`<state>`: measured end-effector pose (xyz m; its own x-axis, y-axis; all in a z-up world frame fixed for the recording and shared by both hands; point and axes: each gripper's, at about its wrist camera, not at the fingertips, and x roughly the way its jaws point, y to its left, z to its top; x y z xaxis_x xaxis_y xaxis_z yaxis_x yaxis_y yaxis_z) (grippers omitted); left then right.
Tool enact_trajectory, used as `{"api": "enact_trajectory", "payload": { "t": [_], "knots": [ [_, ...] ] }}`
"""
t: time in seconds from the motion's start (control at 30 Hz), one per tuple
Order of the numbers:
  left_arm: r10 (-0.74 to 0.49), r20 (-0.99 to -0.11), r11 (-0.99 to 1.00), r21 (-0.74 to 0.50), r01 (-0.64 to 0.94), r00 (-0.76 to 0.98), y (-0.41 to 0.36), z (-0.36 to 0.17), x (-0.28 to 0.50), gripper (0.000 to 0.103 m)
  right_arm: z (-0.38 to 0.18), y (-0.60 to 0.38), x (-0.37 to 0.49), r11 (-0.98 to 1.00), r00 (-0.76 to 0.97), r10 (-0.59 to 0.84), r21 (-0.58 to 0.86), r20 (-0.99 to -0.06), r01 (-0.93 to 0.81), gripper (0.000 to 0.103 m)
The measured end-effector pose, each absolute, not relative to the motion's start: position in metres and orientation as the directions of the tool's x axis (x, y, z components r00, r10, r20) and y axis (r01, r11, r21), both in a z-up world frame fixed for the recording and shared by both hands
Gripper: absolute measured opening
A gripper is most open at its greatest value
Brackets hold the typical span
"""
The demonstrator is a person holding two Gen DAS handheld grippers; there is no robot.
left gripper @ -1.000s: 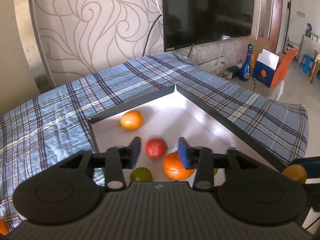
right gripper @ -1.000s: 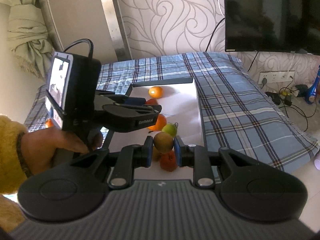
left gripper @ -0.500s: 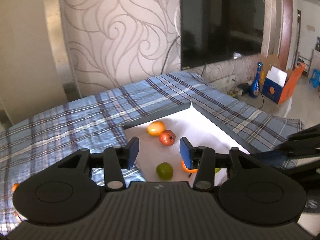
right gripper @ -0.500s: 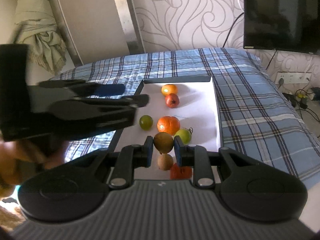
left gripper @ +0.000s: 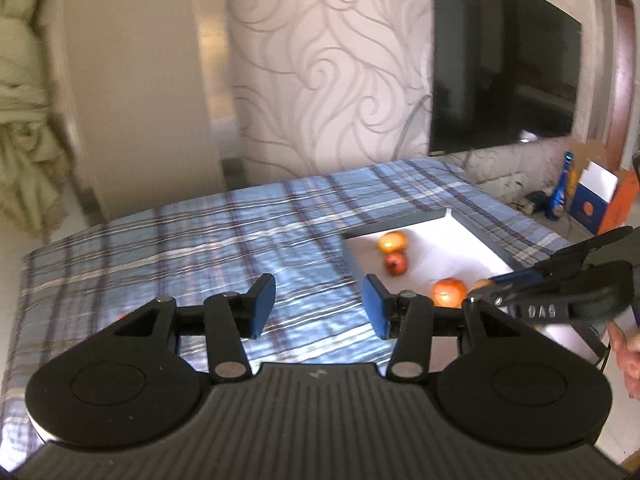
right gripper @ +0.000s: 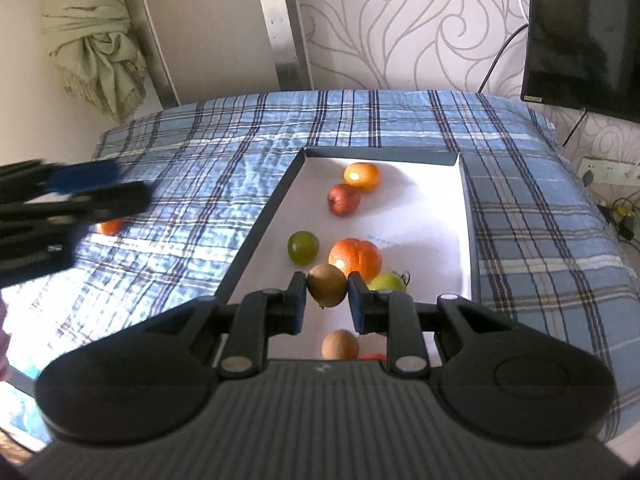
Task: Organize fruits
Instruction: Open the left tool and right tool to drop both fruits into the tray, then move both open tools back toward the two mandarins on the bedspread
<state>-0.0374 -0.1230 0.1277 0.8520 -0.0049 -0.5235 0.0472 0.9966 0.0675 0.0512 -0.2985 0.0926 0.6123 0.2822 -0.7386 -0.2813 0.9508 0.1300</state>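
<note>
A dark-rimmed tray [right gripper: 260,220] with a white floor lies on the plaid bedspread. It holds an orange [right gripper: 362,176], a red fruit [right gripper: 343,199], a green round fruit [right gripper: 303,247], a large orange [right gripper: 355,259], a green apple [right gripper: 386,282] and a brown fruit [right gripper: 340,345]. My right gripper [right gripper: 327,294] is shut on a brown kiwi-like fruit [right gripper: 327,290] above the tray's near end. My left gripper [left gripper: 318,304] hovers over the bedspread left of the tray [left gripper: 394,226]; its jaws are opening with nothing between them. A small orange fruit [right gripper: 109,226] lies on the bedspread by it.
The blue plaid bedspread [right gripper: 360,120] covers the whole surface, with a patterned wall and a dark TV [right gripper: 580,32] behind it. A curtain bundle [right gripper: 92,48] hangs at the far left. Cables and a socket strip [right gripper: 608,176] sit beyond the right edge.
My left gripper has swung left, off the tray and over the bedspread, and its jaws have widened. My right gripper still holds the brown fruit and has shifted slightly over the tray.
</note>
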Motion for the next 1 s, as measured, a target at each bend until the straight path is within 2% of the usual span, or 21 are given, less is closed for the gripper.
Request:
{"api": "enact_trajectory", "payload": {
  "t": [0.5, 0.73, 1.0],
  "knots": [
    [0.114, -0.516, 0.993, 0.028, -0.116, 0.849, -0.054, 0.131, -0.093, 0.054, 0.117, -0.294, 0.055, 0.971, 0.676, 0.218, 0.085, -0.704, -0.225, 0.032],
    [0.142, -0.508, 0.988, 0.021, -0.152, 0.85, -0.028, 0.13, -0.109, 0.054, 0.137, -0.259, 0.052, 0.953, 0.681, 0.251, 0.052, -0.688, -0.299, 0.032],
    [0.174, -0.523, 0.981, 0.019, -0.193, 0.835, -0.003, 0.119, -0.119, 0.055, 0.132, -0.201, 0.042, 0.901, 0.612, 0.334, 0.051, -0.717, -0.431, 0.032]
  ]
}}
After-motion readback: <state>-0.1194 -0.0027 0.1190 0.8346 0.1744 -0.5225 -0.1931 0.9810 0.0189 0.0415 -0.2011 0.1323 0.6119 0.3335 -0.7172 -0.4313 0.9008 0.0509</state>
